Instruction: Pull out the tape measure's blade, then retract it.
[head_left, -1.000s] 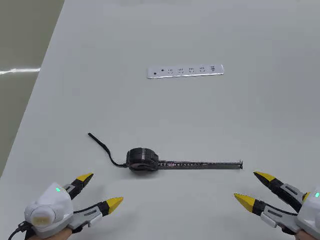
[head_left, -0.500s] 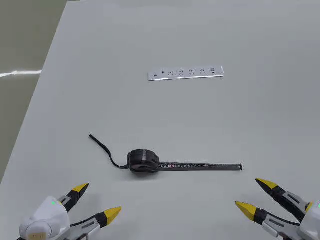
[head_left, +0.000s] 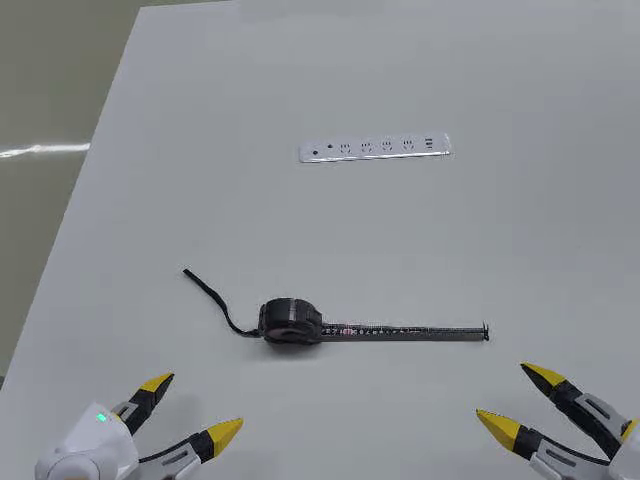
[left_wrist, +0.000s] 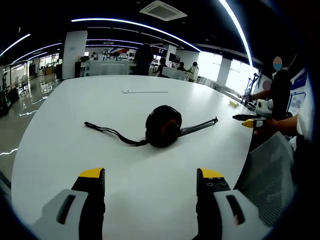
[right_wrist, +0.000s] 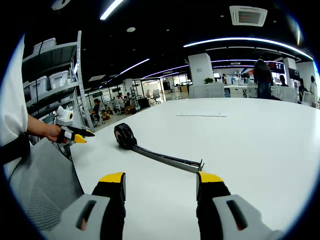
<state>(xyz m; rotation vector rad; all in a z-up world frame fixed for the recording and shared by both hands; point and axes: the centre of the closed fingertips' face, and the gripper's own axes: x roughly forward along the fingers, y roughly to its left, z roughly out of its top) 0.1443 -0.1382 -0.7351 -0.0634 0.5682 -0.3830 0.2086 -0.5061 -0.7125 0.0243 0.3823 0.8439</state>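
Note:
A black tape measure (head_left: 291, 321) lies on the white table (head_left: 350, 230), its blade (head_left: 405, 332) drawn out to the right and ending in a hook (head_left: 485, 332). A black wrist strap (head_left: 210, 295) trails off to its left. My left gripper (head_left: 185, 412) stands open near the front edge, below and left of the case, which sits ahead of the jaws in the left gripper view as the tape measure (left_wrist: 163, 125). My right gripper (head_left: 522, 400) is open below the hook; the right gripper view has the blade (right_wrist: 162, 157) ahead of the jaws. Neither gripper holds anything.
A white power strip (head_left: 375, 148) lies flat farther back on the table. The table's left edge (head_left: 95, 150) drops to a greenish floor. Shelving, desks and people stand in the office beyond.
Both grippers have drawn back toward the front edge, away from the tape measure. The tape measure and its blade lie as before; the head camera has shifted slightly.

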